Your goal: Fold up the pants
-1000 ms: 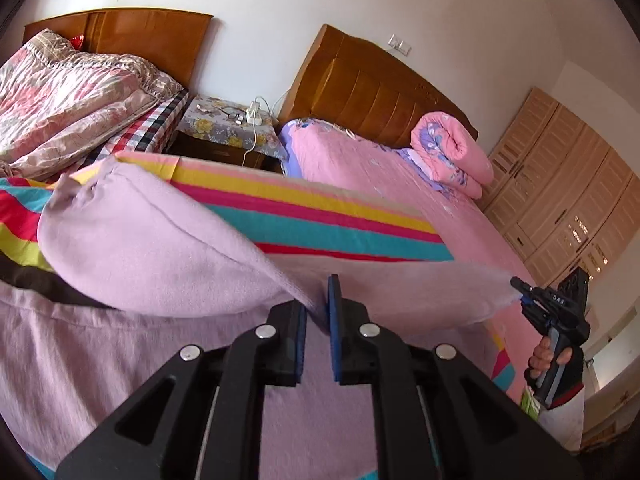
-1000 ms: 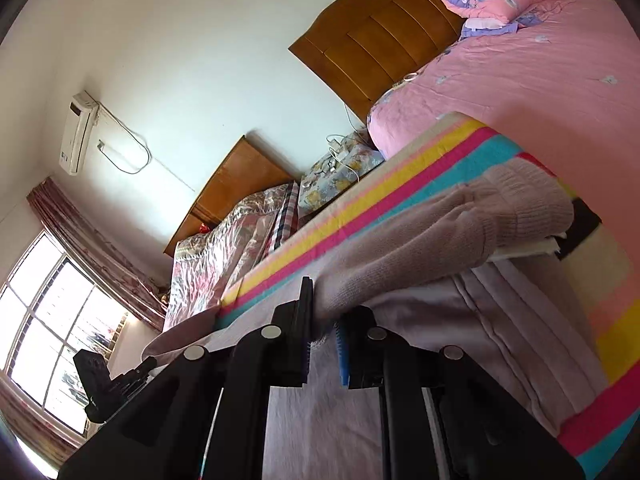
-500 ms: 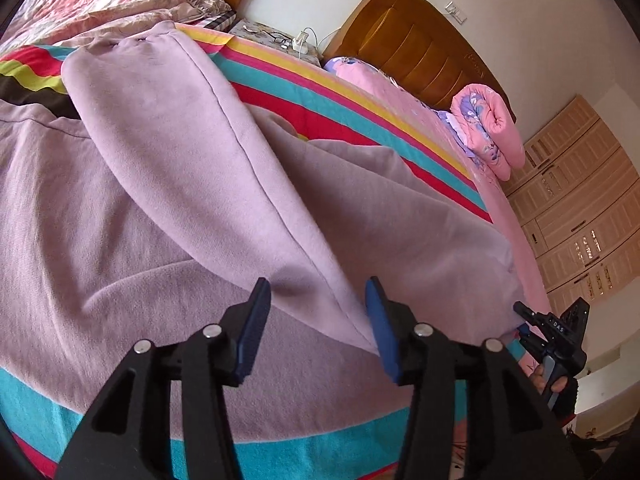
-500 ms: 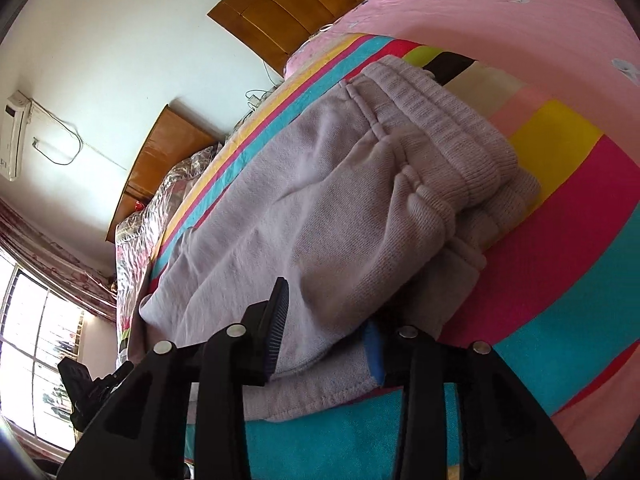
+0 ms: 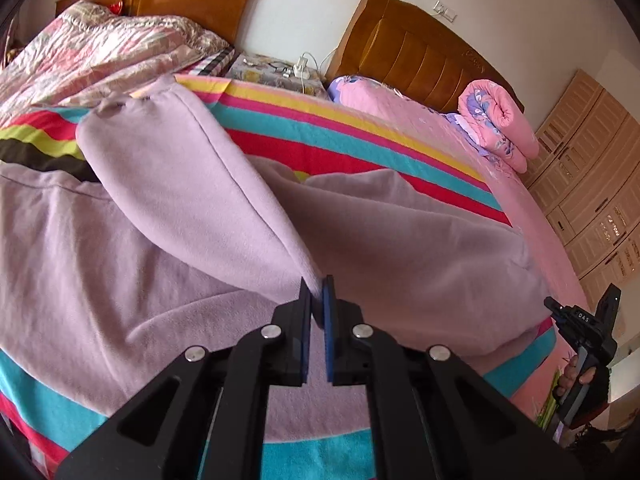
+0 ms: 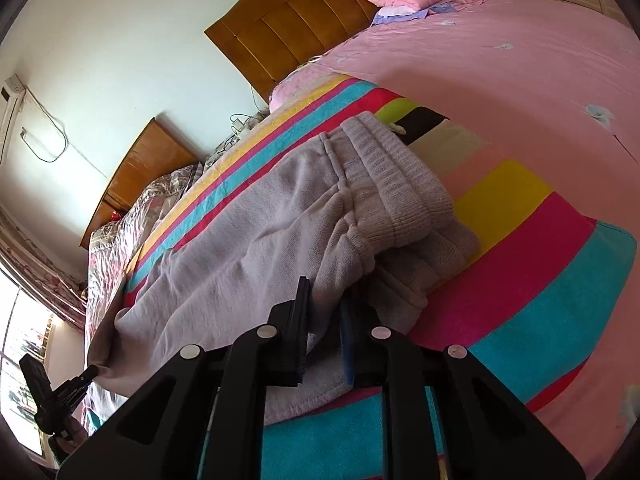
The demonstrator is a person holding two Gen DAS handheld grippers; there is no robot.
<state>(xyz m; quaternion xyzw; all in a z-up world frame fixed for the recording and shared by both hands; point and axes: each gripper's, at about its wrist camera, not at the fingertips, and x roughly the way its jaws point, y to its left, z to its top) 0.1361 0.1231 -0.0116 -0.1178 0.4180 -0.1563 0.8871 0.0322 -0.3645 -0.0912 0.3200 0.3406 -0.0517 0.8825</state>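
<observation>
Lilac fleece pants [image 5: 168,216] lie across a striped blanket [image 5: 360,128] on the bed. One leg is folded over the other. My left gripper [image 5: 318,300] is shut on the edge of the upper leg's fabric. The right wrist view shows the ribbed waistband [image 6: 400,188] end of the pants [image 6: 256,256]. My right gripper [image 6: 326,312] is narrowly closed on a fold of cloth near the waist. The right gripper also shows in the left wrist view [image 5: 580,344], and the left gripper in the right wrist view [image 6: 64,396].
Pink bedsheet [image 6: 500,72] lies beyond the blanket, with a rolled pink quilt [image 5: 500,124] by the wooden headboard [image 5: 416,52]. A second bed with a floral quilt [image 5: 100,52] and a nightstand [image 5: 276,72] stand behind. Wardrobes [image 5: 592,168] line the right.
Half a second ago both grippers were open over the pants. Both have since closed on the fabric, and the left one has lifted a little.
</observation>
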